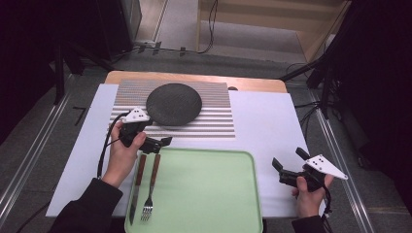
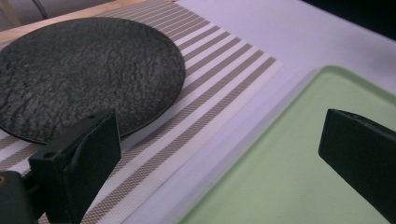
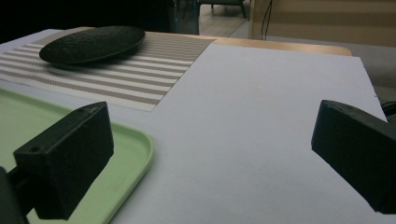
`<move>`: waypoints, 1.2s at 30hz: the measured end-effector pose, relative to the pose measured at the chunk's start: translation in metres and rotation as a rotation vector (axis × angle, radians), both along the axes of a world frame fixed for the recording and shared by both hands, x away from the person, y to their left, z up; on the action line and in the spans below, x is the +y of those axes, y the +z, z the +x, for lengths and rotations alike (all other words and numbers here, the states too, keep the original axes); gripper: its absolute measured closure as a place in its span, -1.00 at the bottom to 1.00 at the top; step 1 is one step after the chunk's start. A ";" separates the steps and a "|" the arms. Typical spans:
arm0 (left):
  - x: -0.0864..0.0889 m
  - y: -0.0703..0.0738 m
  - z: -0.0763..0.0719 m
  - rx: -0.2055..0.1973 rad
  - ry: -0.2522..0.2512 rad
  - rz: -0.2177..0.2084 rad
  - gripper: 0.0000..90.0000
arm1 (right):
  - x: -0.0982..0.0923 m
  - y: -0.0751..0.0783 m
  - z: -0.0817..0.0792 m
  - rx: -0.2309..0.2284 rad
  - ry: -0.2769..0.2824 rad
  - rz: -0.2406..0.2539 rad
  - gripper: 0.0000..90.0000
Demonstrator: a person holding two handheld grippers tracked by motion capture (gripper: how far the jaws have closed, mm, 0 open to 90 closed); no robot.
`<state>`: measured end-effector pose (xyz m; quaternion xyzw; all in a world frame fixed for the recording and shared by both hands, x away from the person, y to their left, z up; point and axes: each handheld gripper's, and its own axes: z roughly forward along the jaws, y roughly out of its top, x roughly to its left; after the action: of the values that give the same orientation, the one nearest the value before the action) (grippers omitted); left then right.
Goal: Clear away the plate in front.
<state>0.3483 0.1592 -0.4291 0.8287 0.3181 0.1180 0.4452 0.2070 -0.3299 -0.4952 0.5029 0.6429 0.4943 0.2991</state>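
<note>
A dark round plate (image 1: 174,103) (image 2: 84,74) (image 3: 93,43) lies on a striped placemat (image 1: 214,121) (image 2: 205,79) (image 3: 140,79) at the back of the table. A light green tray (image 1: 204,189) (image 2: 289,182) (image 3: 121,172) sits at the front, with a knife (image 1: 137,187) and a fork (image 1: 150,189) side by side at its left edge. My left gripper (image 1: 160,144) (image 2: 219,158) hovers open over the tray's far left corner, just beyond the cutlery handles. My right gripper (image 1: 289,162) (image 3: 210,158) is open above the white table cover, right of the tray.
A white cover (image 1: 267,126) spreads over the wooden table (image 1: 194,77). Dark stands and cables (image 1: 311,77) line the floor around the table. Bare white cover lies between the tray and the right edge.
</note>
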 end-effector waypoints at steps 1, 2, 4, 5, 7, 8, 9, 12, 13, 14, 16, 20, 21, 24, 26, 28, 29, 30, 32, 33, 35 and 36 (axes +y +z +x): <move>-0.001 -0.001 0.002 -0.009 -0.003 0.005 -1.00 | 0.000 0.000 0.000 0.000 0.001 -0.002 -1.00; -0.002 -0.002 0.005 -0.018 -0.004 0.008 -1.00 | 0.000 0.000 0.000 0.001 0.002 -0.005 -1.00; -0.003 -0.004 0.008 -0.037 0.001 0.033 -1.00 | 0.001 0.000 0.000 0.003 -0.001 -0.003 -1.00; -0.004 -0.004 0.009 -0.046 -0.001 0.048 -1.00 | 0.000 -0.001 0.000 0.003 -0.001 0.000 -1.00; -0.005 -0.006 0.013 -0.048 -0.006 0.050 -1.00 | 0.000 -0.001 0.000 0.003 -0.001 0.000 -1.00; -0.006 -0.007 0.015 -0.044 -0.007 0.050 -1.00 | 0.000 -0.001 0.000 0.006 -0.001 0.002 -1.00; -0.006 -0.007 0.017 -0.038 -0.010 0.058 -1.00 | 0.000 -0.001 0.000 0.008 -0.002 0.004 -1.00; -0.007 -0.011 0.022 -0.039 -0.008 0.077 -1.00 | -0.001 -0.002 0.001 0.004 0.001 0.003 -1.00; -0.007 -0.011 0.023 -0.036 -0.013 0.087 -1.00 | -0.002 -0.002 0.000 0.001 0.002 0.005 -1.00; -0.007 -0.012 0.025 -0.037 -0.009 0.087 -1.00 | -0.002 -0.003 0.000 0.000 0.003 0.005 -1.00; -0.007 -0.014 0.029 -0.033 -0.011 0.105 -1.00 | -0.001 -0.003 0.000 0.002 0.004 0.004 -1.00; -0.010 -0.019 0.036 -0.033 0.002 0.155 -1.00 | 0.000 -0.003 0.000 -0.003 0.006 -0.006 -1.00; -0.010 -0.020 0.037 -0.031 -0.002 0.161 -1.00 | 0.000 -0.003 0.000 -0.002 0.007 -0.008 -1.00; -0.012 -0.021 0.040 -0.028 0.009 0.172 -1.00 | 0.000 -0.003 0.000 -0.001 0.006 -0.009 -1.00; -0.013 -0.021 0.043 -0.026 0.009 0.189 -1.00 | -0.001 -0.003 0.000 0.002 0.005 -0.006 -1.00; -0.013 -0.023 0.045 -0.032 0.005 0.210 -1.00 | -0.001 -0.004 0.001 0.004 0.006 -0.006 -1.00; -0.013 -0.023 0.046 -0.027 0.004 0.211 -1.00 | -0.001 -0.004 0.001 0.005 0.007 -0.006 -1.00; -0.014 -0.024 0.047 -0.024 0.001 0.216 -1.00 | -0.001 -0.004 0.001 0.005 0.007 -0.006 -1.00; -0.015 -0.026 0.049 -0.020 -0.003 0.230 -1.00 | -0.001 -0.004 0.000 0.005 0.007 -0.008 -1.00; -0.016 -0.027 0.050 -0.020 -0.018 0.239 -0.98 | -0.001 -0.004 0.000 0.004 0.005 -0.007 -1.00; -0.018 -0.029 0.052 -0.020 -0.024 0.270 -0.98 | -0.001 -0.004 0.000 0.006 0.005 -0.004 -1.00; -0.018 -0.030 0.052 -0.023 -0.023 0.274 -0.98 | -0.001 -0.004 0.000 0.008 0.003 -0.003 -1.00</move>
<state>0.4004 0.1409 -0.4593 0.8839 0.2844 0.1648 0.3326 0.2075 -0.3313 -0.4995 0.5035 0.6454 0.4920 0.2965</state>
